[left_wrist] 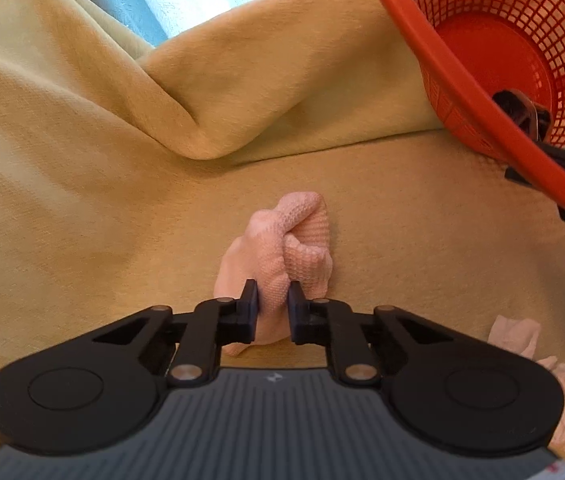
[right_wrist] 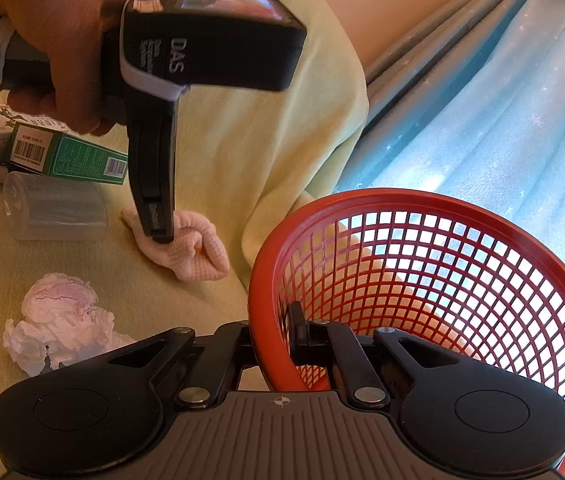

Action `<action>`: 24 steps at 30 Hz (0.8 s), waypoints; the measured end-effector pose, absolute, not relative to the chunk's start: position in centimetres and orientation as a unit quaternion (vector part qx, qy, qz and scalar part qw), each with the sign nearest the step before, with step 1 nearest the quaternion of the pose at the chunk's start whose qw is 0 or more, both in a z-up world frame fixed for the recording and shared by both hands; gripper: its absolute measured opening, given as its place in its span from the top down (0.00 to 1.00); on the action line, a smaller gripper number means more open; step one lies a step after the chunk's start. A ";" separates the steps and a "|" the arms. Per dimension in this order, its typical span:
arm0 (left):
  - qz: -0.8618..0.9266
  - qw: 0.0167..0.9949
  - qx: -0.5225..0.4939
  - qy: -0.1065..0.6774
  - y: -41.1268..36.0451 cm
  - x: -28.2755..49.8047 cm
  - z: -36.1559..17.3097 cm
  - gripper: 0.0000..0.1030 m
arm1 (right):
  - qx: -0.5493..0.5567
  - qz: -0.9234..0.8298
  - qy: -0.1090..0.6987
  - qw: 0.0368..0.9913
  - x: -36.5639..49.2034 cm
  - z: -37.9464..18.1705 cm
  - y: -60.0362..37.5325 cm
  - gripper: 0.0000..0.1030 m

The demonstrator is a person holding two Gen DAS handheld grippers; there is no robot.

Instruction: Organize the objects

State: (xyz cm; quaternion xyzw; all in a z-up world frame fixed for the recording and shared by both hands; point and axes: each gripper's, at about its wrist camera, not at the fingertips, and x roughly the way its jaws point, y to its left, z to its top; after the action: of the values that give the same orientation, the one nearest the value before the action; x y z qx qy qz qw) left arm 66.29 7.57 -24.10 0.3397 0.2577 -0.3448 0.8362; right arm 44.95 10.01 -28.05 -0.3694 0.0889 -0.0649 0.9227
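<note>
Left gripper: I have it clenched on the pink sock, lying on the yellow blanket. Right gripper: clamped on the red basket rim, right of the sock. Crumpled tissue, clear cup, green box: left of the basket.
</note>
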 end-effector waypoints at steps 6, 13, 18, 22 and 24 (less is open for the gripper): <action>-0.348 0.838 0.337 0.249 8.7 65.7 -22.6 0.92 | -0.369 -0.065 0.089 0.923 44.9 -28.1 10.0 0.99; -0.351 0.837 0.346 0.238 9.6 65.1 -21.0 0.93 | -0.369 -0.065 0.089 0.923 44.9 -28.1 10.0 0.99; -0.357 0.832 0.359 0.228 10.2 64.2 -19.7 0.93 | -0.369 -0.065 0.089 0.923 44.9 -28.1 10.0 0.99; -0.365 0.828 0.360 0.226 11.2 63.1 -18.5 0.93 | -0.369 -0.065 0.089 0.923 44.9 -28.1 10.0 0.99; -0.370 0.828 0.360 0.221 11.8 62.3 -17.9 0.93 | -0.369 -0.065 0.089 0.923 44.9 -28.1 10.0 0.99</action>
State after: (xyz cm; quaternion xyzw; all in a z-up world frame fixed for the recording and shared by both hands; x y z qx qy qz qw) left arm 62.30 11.77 -17.85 0.3602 0.2208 -0.3697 0.8275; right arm 44.90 9.97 -28.12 -0.3692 0.0888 -0.0647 0.9228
